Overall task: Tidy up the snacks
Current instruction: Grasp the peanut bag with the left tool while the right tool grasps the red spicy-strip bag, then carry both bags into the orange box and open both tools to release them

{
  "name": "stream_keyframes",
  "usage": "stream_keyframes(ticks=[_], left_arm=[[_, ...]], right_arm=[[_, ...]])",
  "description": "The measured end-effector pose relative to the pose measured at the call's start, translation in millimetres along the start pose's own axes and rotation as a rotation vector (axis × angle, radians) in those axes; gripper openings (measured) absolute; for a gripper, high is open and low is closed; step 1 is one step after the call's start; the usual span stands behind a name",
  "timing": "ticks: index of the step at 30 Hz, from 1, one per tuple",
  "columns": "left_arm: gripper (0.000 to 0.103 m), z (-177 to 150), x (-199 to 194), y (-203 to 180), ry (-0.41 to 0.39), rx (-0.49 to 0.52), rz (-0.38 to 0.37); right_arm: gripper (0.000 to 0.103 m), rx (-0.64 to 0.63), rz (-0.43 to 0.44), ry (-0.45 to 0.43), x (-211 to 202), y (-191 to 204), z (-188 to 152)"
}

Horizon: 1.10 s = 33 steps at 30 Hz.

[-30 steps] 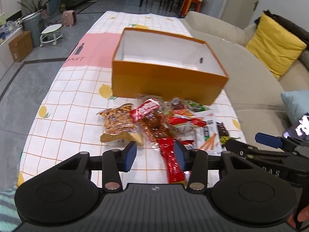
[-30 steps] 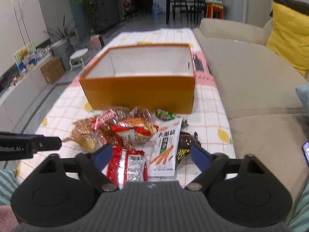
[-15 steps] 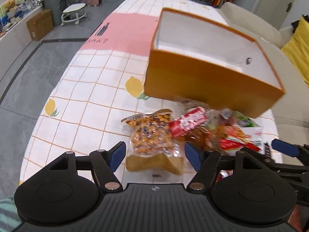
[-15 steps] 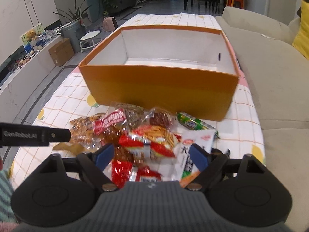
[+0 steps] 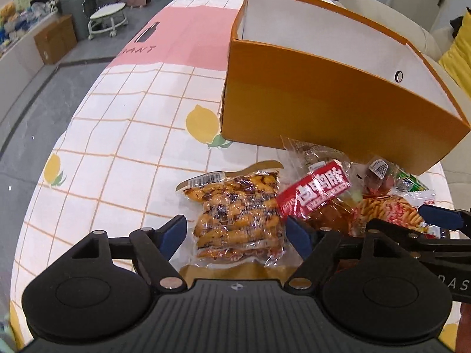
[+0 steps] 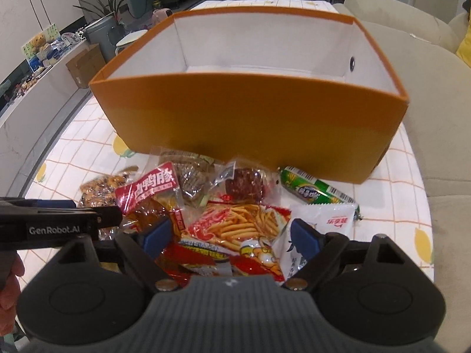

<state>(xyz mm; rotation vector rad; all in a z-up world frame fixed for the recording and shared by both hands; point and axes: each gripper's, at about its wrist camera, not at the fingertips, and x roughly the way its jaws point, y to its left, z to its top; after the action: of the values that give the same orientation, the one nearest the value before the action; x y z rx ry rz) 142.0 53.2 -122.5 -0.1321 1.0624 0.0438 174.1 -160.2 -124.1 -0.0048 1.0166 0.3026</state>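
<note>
Your left gripper (image 5: 235,229), marked "GenRobot.AI", just opened wide around the clear bun pack (image 5: 238,214); right gripper (image 6: 231,235) spread over the fries bag (image 6: 238,226), gripping nothing.

Left wrist view looks steeply down along its jaws from close above the counter (image 5: 123,135), orange box (image 5: 323,103) at 1 o'clock, snack pile (image 5: 294,206) just ahead. Right wrist view, equally close and steep, faces the same orange box (image 6: 250,126) at 12 o'clock over the snack pile (image 6: 229,211). Both share box, pile and checked cloth; each catches the other gripper at frame edge.
</note>
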Motion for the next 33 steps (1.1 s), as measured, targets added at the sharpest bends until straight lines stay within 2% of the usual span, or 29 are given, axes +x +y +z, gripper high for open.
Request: stream_keyframes(ticks=[3, 9, 15, 16, 19, 24, 30, 33], left_arm=[[0.09, 0, 5, 3, 0.009, -0.001, -0.014], [0.087, -2, 9, 9, 0.001, -0.022, -0.052], [0.083, -7, 5, 5, -0.04, -0.003, -0.047], [0.077, -8, 2, 4, -0.047, 0.005, -0.031], [0.076, -9, -8, 2, -0.069, 0.025, -0.012], [0.075, -13, -22, 6, -0.086, 0.001, -0.02], [0.075, -13, -48, 7, -0.143, -0.002, 0.015], [0.075, -12, -65, 8, -0.168, -0.016, -0.011]], right_arm=[[0.08, -0.001, 0.01, 0.013, 3, 0, -2], [0.06, -0.016, 0.005, 0.022, 8, 1, -6], [0.053, -0.032, 0.015, 0.015, 4, 2, -8], [0.053, -0.033, 0.012, 0.014, 2, 2, -8], [0.052, -0.029, 0.019, 0.0, -5, 2, -8], [0.051, -0.041, 0.023, -0.026, -21, 4, -11], [0.051, -0.035, 0.032, -0.058, -41, 3, -15], [0.05, -0.041, 0.044, -0.086, -56, 5, -16]])
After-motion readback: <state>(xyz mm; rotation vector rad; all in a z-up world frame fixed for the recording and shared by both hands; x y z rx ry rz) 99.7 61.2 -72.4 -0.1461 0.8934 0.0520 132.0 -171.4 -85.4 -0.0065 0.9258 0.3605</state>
